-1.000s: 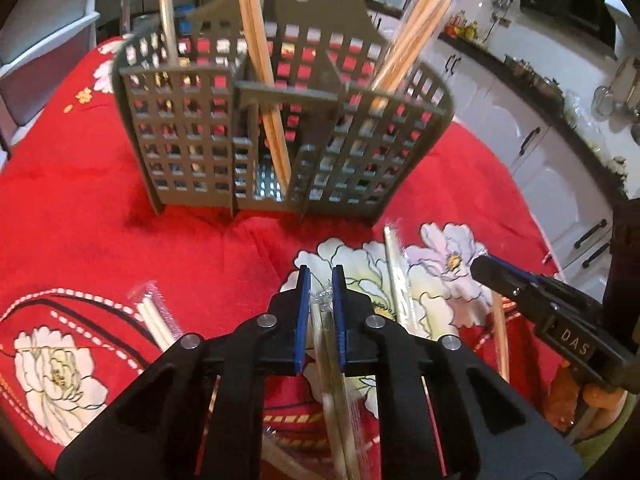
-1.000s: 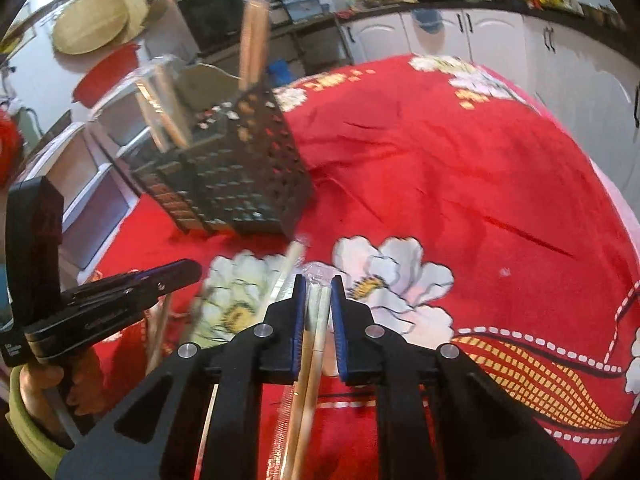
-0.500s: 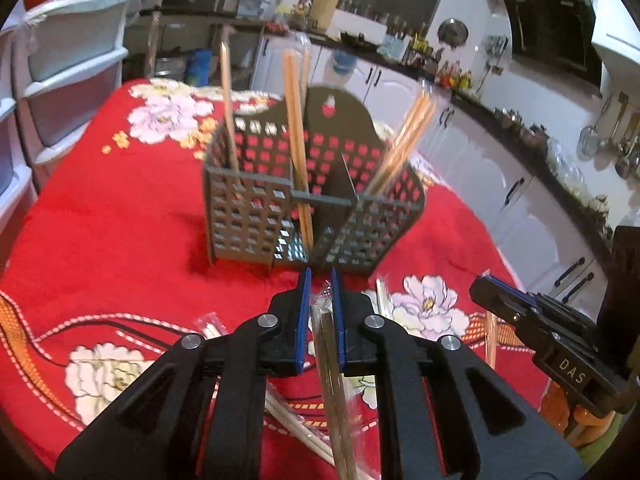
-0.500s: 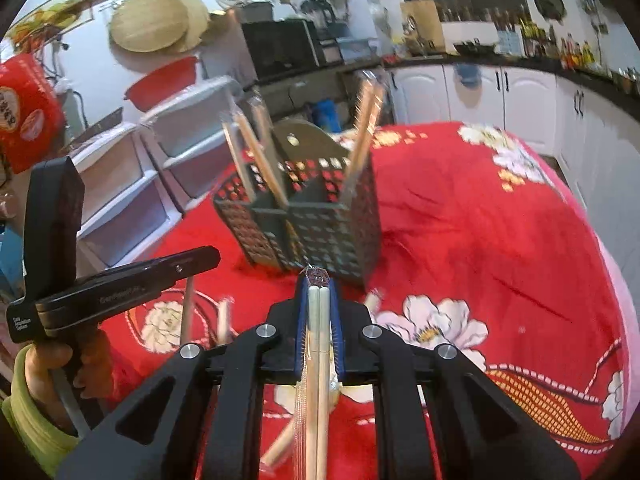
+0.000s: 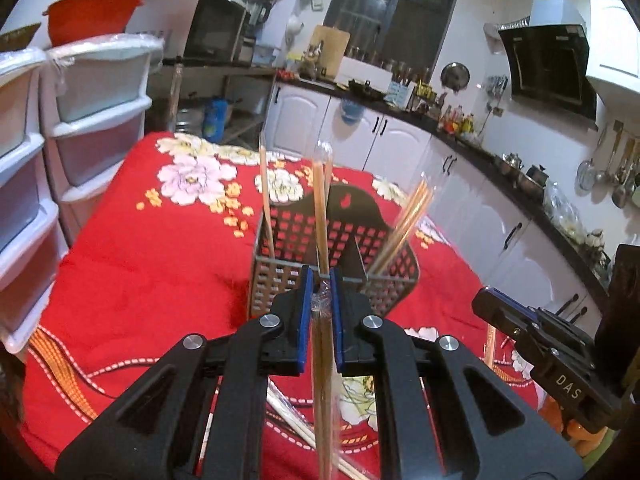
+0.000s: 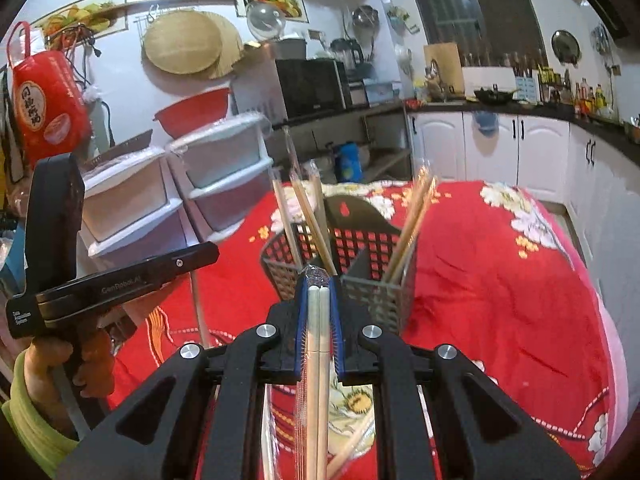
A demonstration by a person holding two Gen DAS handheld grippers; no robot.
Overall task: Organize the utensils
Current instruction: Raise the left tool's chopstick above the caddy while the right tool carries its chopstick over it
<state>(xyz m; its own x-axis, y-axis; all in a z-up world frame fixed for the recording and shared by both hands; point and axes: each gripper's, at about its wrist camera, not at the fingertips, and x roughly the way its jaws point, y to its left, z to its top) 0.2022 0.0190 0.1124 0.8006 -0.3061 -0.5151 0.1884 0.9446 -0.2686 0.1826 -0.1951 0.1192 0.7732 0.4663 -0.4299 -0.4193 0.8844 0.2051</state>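
From the left wrist, the left gripper [image 5: 321, 300] pinches wrapped chopsticks [image 5: 322, 380] between its fingers, the basket [image 5: 280, 280] just ahead. From the right wrist, the right gripper [image 6: 319, 300] pinches a pale pair [image 6: 319, 352]; next, each pair likely needs tipping upright over a compartment.

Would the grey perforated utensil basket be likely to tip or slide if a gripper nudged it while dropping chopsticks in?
The utensil basket looks like thin perforated plastic, so probably light and easily shoved. It stands on a soft red tablecloth, which may resist sliding but favour tipping. The tall chopsticks leaning out likely raise its balance point slightly.
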